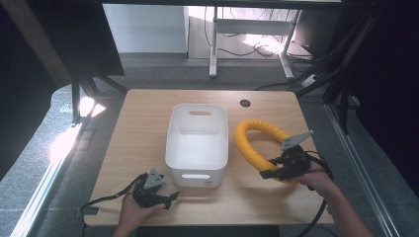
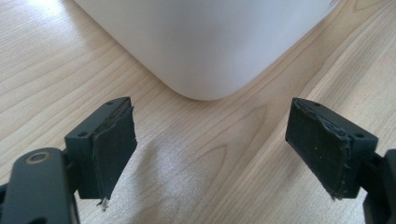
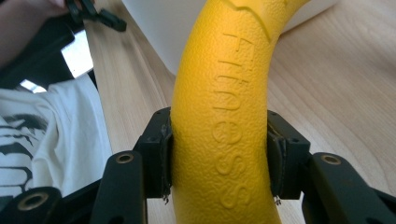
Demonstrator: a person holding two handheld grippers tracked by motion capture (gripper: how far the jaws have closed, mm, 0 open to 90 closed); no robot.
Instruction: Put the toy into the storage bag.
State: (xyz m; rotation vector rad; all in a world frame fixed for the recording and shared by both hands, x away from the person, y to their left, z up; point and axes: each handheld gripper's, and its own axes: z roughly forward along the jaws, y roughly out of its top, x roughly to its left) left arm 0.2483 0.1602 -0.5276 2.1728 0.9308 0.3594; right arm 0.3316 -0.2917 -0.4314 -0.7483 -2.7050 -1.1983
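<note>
A yellow foam fitness ring [image 1: 253, 143] lies to the right of the white bin [image 1: 198, 147] on the wooden table. My right gripper [image 1: 276, 174] is shut on the ring's near part; in the right gripper view both pads squeeze the yellow ring [image 3: 224, 130], which carries raised lettering. My left gripper [image 1: 165, 200] rests at the table's front left, just before the bin's near left corner. In the left gripper view its jaws stand wide apart with bare wood between them, my left gripper [image 2: 219, 154] facing the rounded corner of the white bin [image 2: 205, 42].
The wooden table [image 1: 133, 133] has a small round cable hole [image 1: 245, 103] at the back right. The bin has handle slots in its near and far walls. Cables trail from both grippers off the front edge. Desk legs and cables stand on the floor beyond.
</note>
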